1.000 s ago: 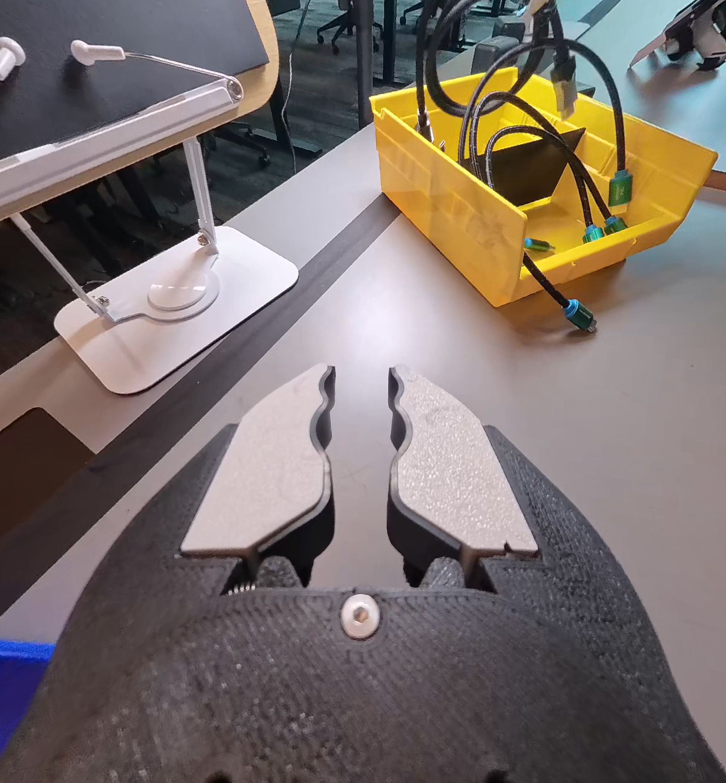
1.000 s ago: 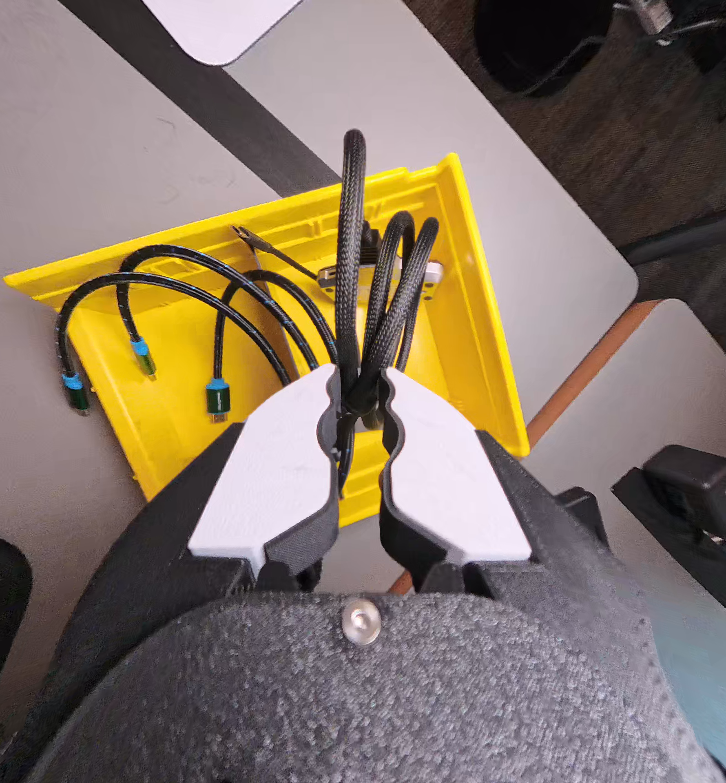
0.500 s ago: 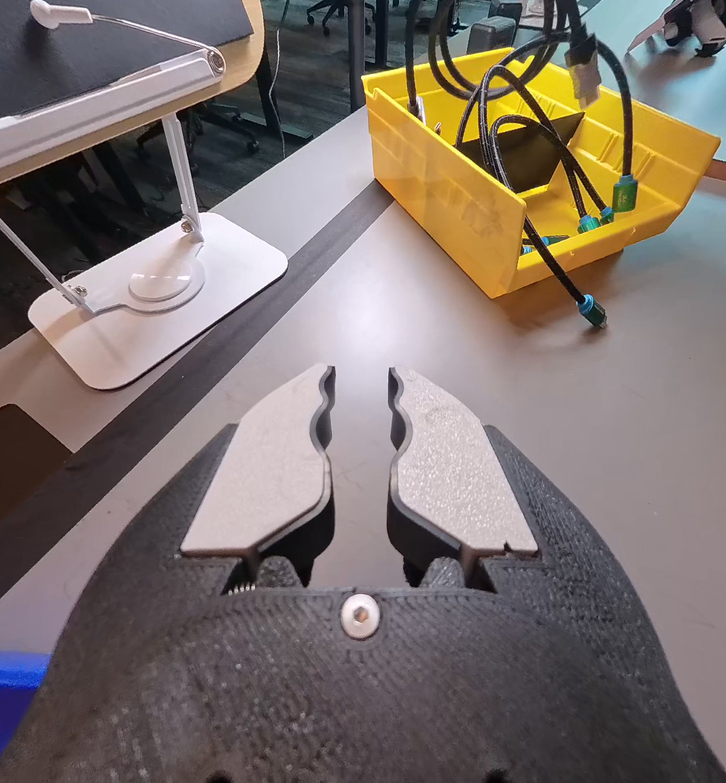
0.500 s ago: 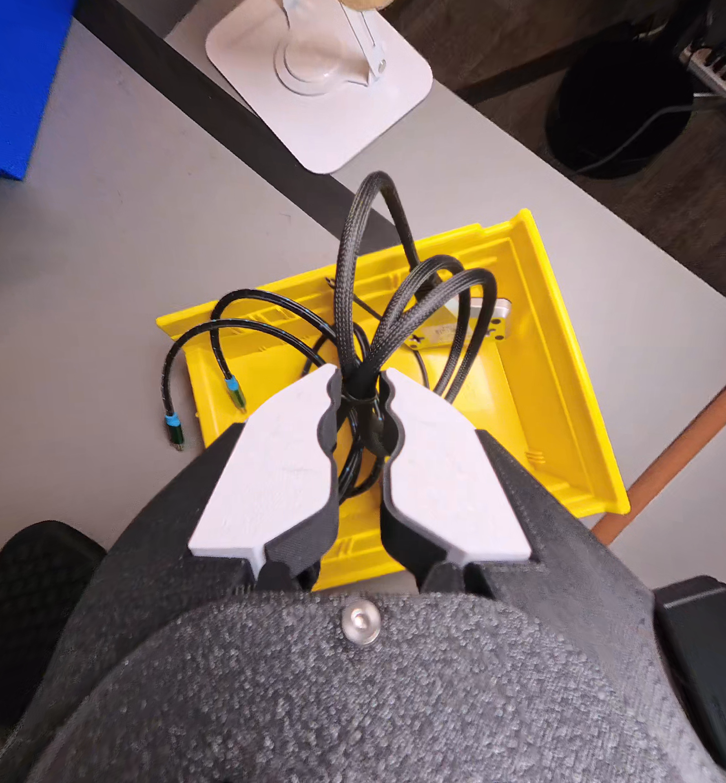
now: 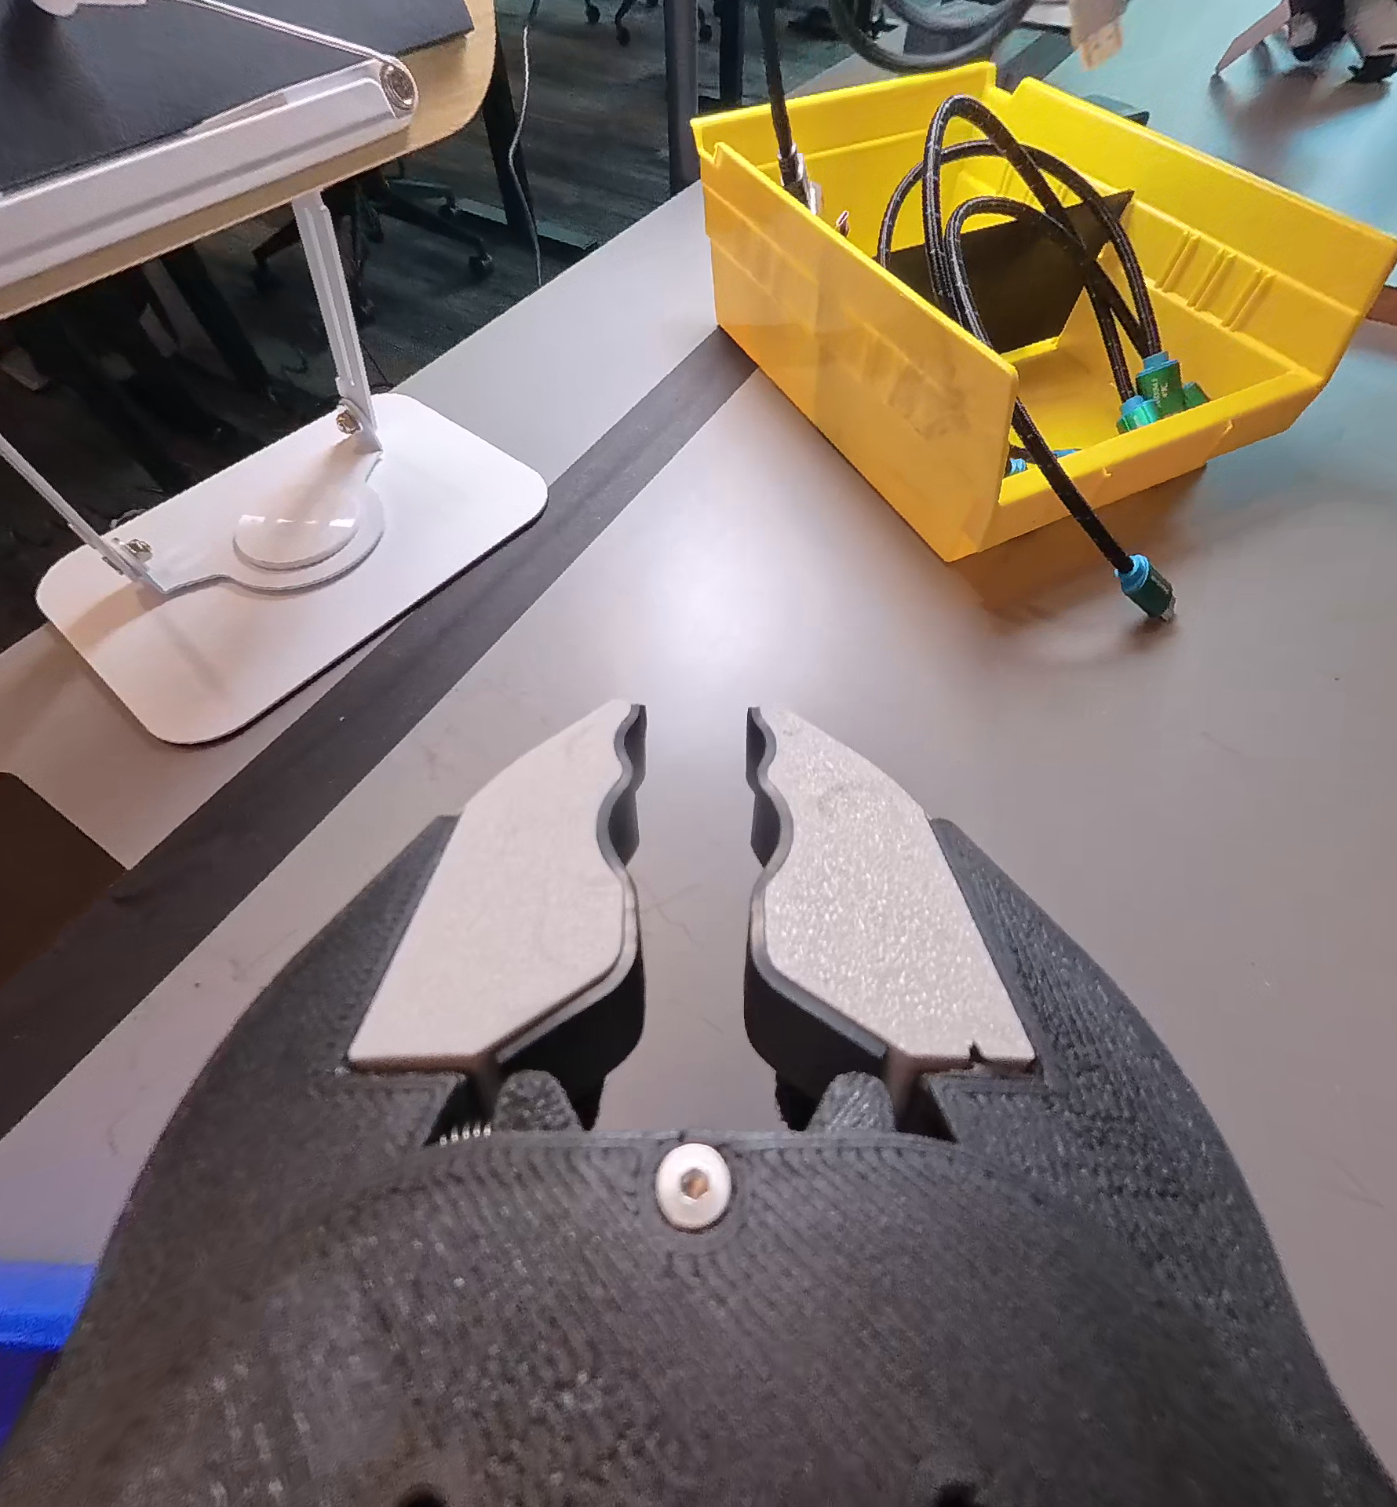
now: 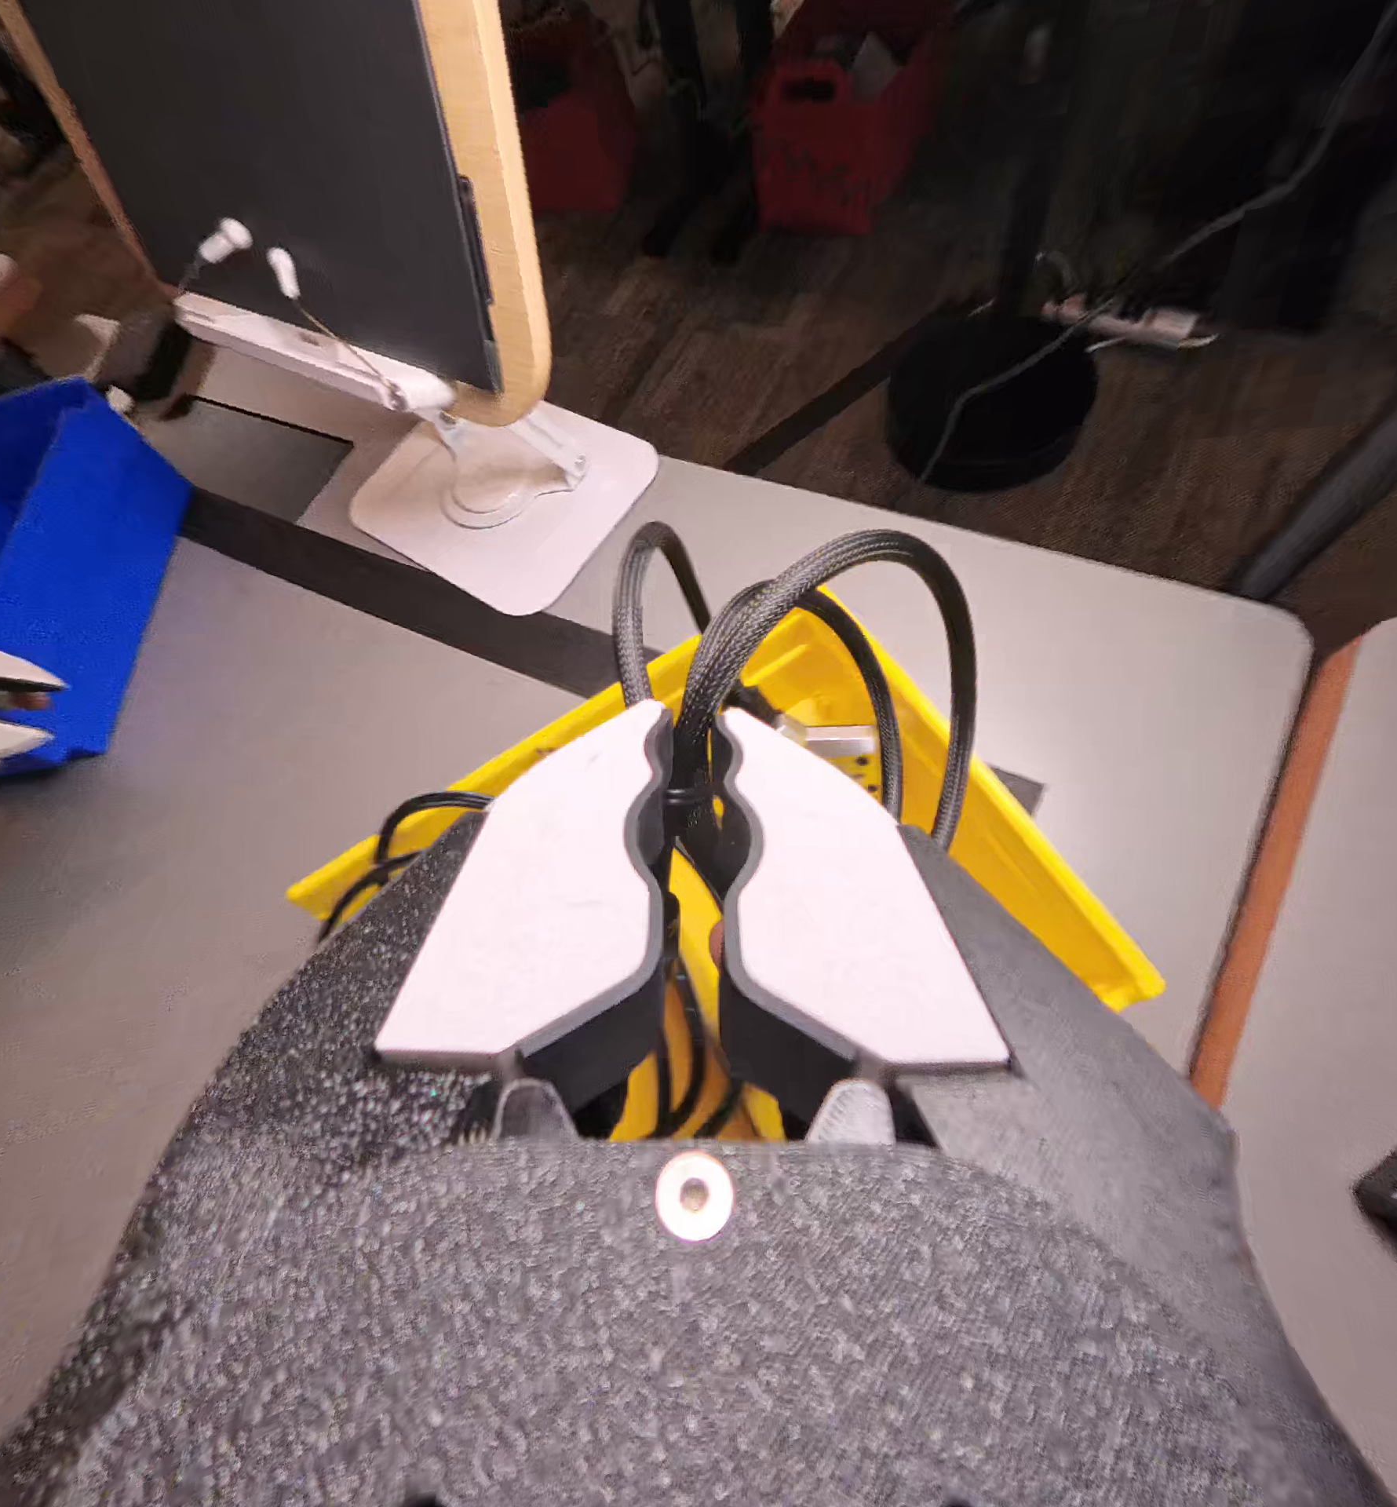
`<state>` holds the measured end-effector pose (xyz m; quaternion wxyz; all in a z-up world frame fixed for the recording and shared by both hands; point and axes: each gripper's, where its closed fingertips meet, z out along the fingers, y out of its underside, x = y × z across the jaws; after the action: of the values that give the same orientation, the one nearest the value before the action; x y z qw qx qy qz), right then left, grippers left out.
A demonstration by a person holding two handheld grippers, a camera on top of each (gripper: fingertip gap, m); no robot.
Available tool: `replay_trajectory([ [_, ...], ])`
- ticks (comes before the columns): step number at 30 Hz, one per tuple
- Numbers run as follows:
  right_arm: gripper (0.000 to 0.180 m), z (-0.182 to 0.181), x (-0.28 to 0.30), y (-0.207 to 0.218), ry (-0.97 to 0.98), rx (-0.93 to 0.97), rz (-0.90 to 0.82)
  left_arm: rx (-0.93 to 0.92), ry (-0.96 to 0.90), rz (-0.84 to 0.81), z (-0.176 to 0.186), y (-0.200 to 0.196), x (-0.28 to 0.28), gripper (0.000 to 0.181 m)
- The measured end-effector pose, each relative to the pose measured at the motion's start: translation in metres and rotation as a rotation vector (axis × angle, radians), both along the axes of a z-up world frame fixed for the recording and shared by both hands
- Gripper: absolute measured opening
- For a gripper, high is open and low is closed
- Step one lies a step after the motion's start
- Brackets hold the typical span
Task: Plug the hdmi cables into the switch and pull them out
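yellow plastic is filling the middle of both views: an open-fronted yellow plastic bin [image 5: 858, 359] is sitting on the grey table [image 5: 1005, 815], holding several braided black hdmi cables with teal metal plugs [image 5: 1087, 269]. one teal plug [image 5: 1144, 583] is lying on the table just outside the bin's low front lip, while two more are resting inside against the front wall.

the right gripper [image 6: 691, 718] is pinching a bundle of thick braided black cables [image 6: 801, 571] between its white fingers [image 6: 548, 881], with the loops arching up above the bin [image 6: 1005, 856]. a small silver box [image 6: 838, 742], partly hidden behind the loops, is showing beyond the right fingertip; whether it is the switch i cannot tell.

the left gripper [image 5: 695, 718] is hovering over bare table well short of the bin, its grey fingers [image 5: 858, 897] spread apart and holding nothing.

a white flat-based metal stand [image 5: 304, 554] is sitting on the far side of a dark strip across the table, carrying a dark screen with a pale wooden frame [image 6: 287, 163]. a blue plastic bin [image 6: 51, 571] is standing at the left of the right wrist view, with the left gripper's tips in front of it.
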<state>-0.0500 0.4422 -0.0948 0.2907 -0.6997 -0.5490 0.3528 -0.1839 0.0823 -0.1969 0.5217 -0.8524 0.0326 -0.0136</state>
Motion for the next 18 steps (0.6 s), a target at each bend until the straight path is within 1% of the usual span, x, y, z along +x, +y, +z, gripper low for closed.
replay_trajectory([
  [3,0.008,-0.011,0.002,0.024,-0.125,0.333,0.029,-0.011,-0.008,-0.003,-0.004,0.001,0.001,0.024],
  [5,0.007,-0.026,0.002,0.032,-0.193,0.428,0.052,-0.025,0.004,-0.006,-0.007,0.002,0.002,0.024],
  [9,0.007,-0.070,0.004,0.026,-0.265,0.427,0.093,-0.028,0.025,-0.007,-0.006,0.001,0.003,0.024],
  [11,0.007,-0.096,0.017,0.018,-0.361,0.402,0.133,-0.016,0.021,-0.006,-0.002,0.001,0.003,0.024],
  [13,0.011,-0.113,0.036,0.010,-0.474,0.387,0.169,0.001,0.018,-0.008,0.002,0.000,0.004,0.024],
  [15,0.030,-0.112,0.052,0.001,-0.500,0.355,0.178,0.013,0.022,-0.007,0.006,0.000,0.004,0.024],
  [18,0.042,-0.073,0.062,-0.018,-0.322,0.341,0.141,0.027,0.033,-0.002,0.012,-0.001,0.004,0.024],
])
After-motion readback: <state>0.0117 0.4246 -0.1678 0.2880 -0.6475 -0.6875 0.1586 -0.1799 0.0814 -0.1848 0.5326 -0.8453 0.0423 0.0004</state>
